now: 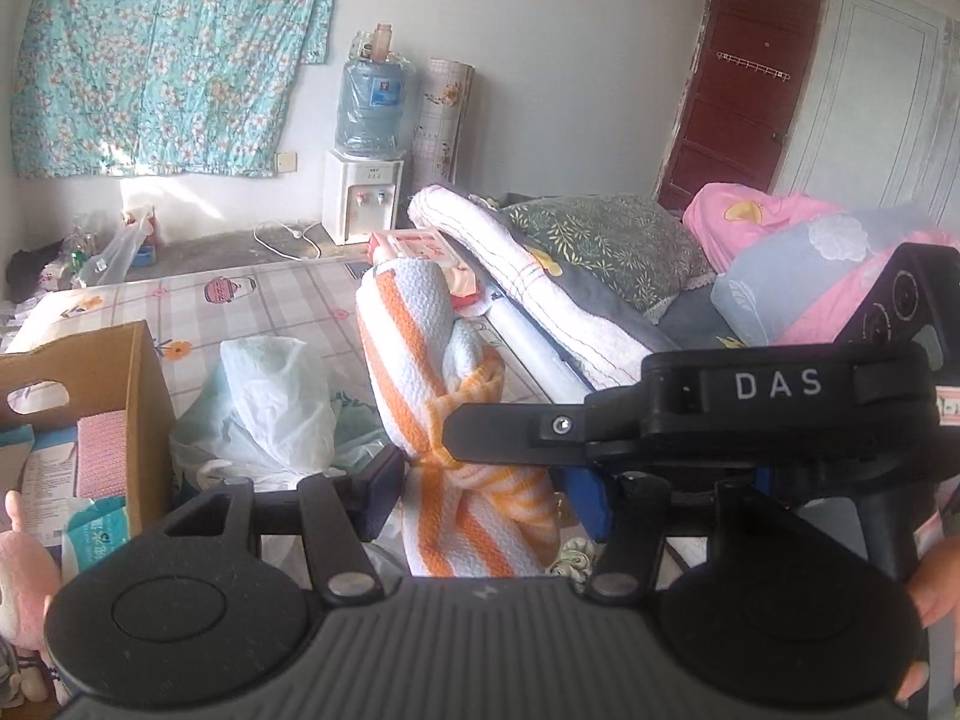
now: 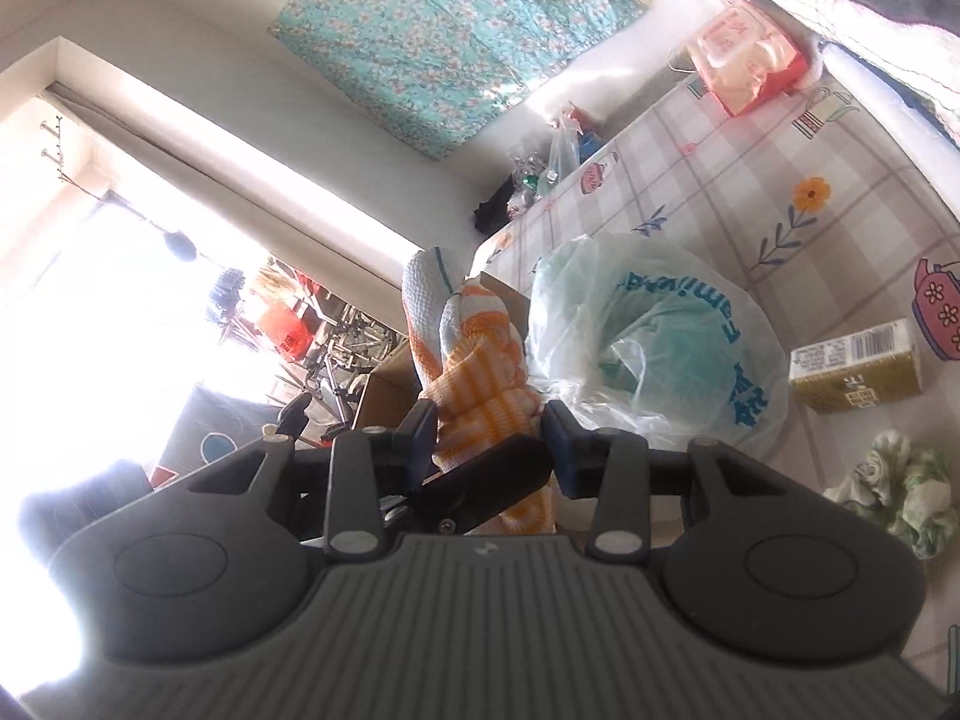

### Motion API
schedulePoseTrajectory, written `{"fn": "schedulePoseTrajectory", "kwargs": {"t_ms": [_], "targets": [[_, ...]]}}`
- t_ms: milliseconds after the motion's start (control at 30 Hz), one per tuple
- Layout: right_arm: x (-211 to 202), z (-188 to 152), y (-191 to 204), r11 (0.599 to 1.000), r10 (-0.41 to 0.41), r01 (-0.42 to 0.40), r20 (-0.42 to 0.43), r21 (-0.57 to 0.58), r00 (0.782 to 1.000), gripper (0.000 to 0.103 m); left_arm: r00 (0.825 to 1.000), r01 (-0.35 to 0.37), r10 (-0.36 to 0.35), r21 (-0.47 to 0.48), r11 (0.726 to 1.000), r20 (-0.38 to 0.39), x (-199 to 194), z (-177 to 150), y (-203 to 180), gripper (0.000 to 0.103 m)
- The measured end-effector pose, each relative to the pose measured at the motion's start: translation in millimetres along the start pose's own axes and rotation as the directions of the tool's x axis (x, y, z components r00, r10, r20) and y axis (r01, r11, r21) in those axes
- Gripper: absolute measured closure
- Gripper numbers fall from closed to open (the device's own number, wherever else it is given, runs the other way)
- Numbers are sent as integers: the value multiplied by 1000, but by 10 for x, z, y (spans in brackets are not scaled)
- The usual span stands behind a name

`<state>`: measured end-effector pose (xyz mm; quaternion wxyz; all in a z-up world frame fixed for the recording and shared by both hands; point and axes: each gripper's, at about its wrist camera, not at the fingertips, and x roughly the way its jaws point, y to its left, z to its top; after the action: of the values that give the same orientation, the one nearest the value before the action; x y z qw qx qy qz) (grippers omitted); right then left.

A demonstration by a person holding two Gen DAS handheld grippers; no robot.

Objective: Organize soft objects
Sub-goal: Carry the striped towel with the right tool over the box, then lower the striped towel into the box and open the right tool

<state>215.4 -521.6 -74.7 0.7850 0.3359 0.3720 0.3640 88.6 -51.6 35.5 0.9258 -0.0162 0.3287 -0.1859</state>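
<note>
both grippers, left gripper [image 1: 486,495] and right gripper [image 2: 489,441], pinch the towel [image 1: 420,372] mid-bundle above the bed [image 1: 282,306]; it looks light, floppy, best held at bunched folds.

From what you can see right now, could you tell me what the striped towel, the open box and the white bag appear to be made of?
Striped towel: woven cotton-like cloth, matte; its waffle texture shows and it bunches softly.
Box: corrugated cardboard, plain brown and dull, with a cut-out handle hole.
Bag: thin plastic film, slightly glossy and translucent; it crinkles, and something green shows through.
</note>
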Motion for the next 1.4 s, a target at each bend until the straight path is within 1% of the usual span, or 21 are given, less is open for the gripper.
{"fn": "schedulePoseTrajectory", "kwargs": {"t_ms": [167,267,367,467,600,667,733,867,967,1033,1067,1100,1133,1200,1267,1333,1400], "targets": [[226,-137,496,997,68,-69,-39,-40,997,63,998,-43,45,-48,998,52,-489,-29,324,42],[438,-272,783,991,117,-121,-90,-48,989,63,995,-71,76,-74,995,67,-815,-92,611,41],[724,-434,1056,985,154,-163,-160,-51,975,63,992,-100,108,-117,988,62,-1090,-179,937,41],[1072,-628,1290,981,173,-190,-242,-48,955,63,991,-123,131,-175,977,39,-1306,-294,1280,41],[1539,-896,1506,979,174,-201,-346,-43,922,63,988,-155,155,-272,950,-23,-1492,-506,1756,41],[1762,-1013,1554,981,161,-190,-391,-36,906,62,984,-175,163,-317,932,-66,-1540,-643,1992,41],[1982,-1138,1542,984,149,-176,-438,-20,887,62,980,-198,172,-338,920,-105,-1555,-751,2182,41],[2340,-1335,1501,990,107,-138,-512,-22,852,62,966,-239,185,-352,905,-182,-1524,-956,2452,41],[2553,-1468,1486,993,71,-112,-548,-42,834,62,949,-279,203,-341,898,-241,-1485,-1104,2613,41],[2694,-1530,1470,993,46,-97,-570,-59,820,62,933,-319,235,-320,892,-273,-1438,-1142,2675,41],[2739,-1550,1463,994,40,-92,-580,-62,814,62,922,-344,258,-303,889,-290,-1431,-1188,2691,39],[2796,-1563,1446,994,32,-86,-591,-63,806,62,914,-358,270,-293,886,-302,-1417,-1199,2717,39],[2839,-1576,1436,995,24,-79,-601,-65,799,62,911,-364,273,-290,885,-310,-1421,-1218,2735,39],[2910,-1600,1411,995,15,-69,-611,-65,791,62,910,-362,268,-294,885,-316,-1435,-1242,2759,39],[2930,-1607,1392,996,13,-62,-615,-60,789,62,910,-363,267,-301,882,-318,-1454,-1266,2785,38],[2930,-1602,1386,997,12,-55,-613,-52,790,62,911,-366,270,-306,879,-313,-1486,-1276,2785,38],[2926,-1579,1369,998,10,-49,-606,-48,795,62,914,-364,269,-319,875,-305,-1526,-1283,2780,38]]}}
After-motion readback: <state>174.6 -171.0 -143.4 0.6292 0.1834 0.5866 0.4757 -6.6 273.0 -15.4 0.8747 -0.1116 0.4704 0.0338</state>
